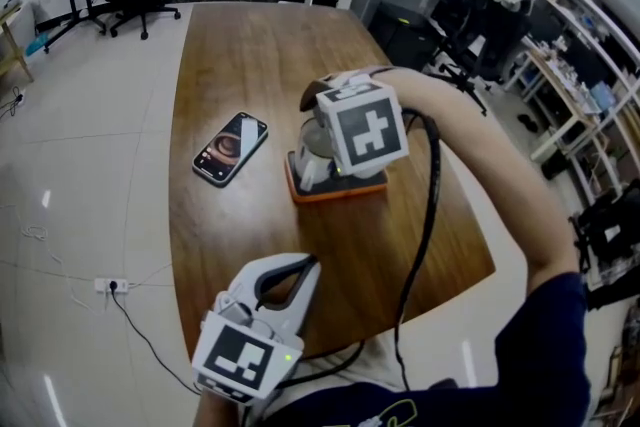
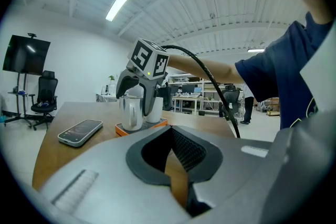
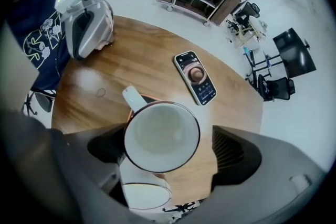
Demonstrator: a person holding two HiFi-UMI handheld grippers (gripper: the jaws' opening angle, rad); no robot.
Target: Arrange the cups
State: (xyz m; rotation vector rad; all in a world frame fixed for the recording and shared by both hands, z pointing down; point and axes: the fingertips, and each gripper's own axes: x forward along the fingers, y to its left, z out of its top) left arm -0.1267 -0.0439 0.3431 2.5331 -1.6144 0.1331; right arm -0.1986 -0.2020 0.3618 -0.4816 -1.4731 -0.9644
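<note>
I see right claw (image 3: 170, 147) wide, straddling white ceramic mug (image 3: 161, 134) on orange square tray (image 1: 335, 192), not gripping; left claw (image 2: 173, 139) closed, empty.

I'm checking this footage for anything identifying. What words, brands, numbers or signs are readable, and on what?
No text is readable anywhere.
Phone screen: a round picture and tiny rows, too small to read.
Shirt print: pale outlines, not legible.
Marker cubes: black-and-white square patterns, no letters.
White mug and the cup beside it: no print visible.
</note>
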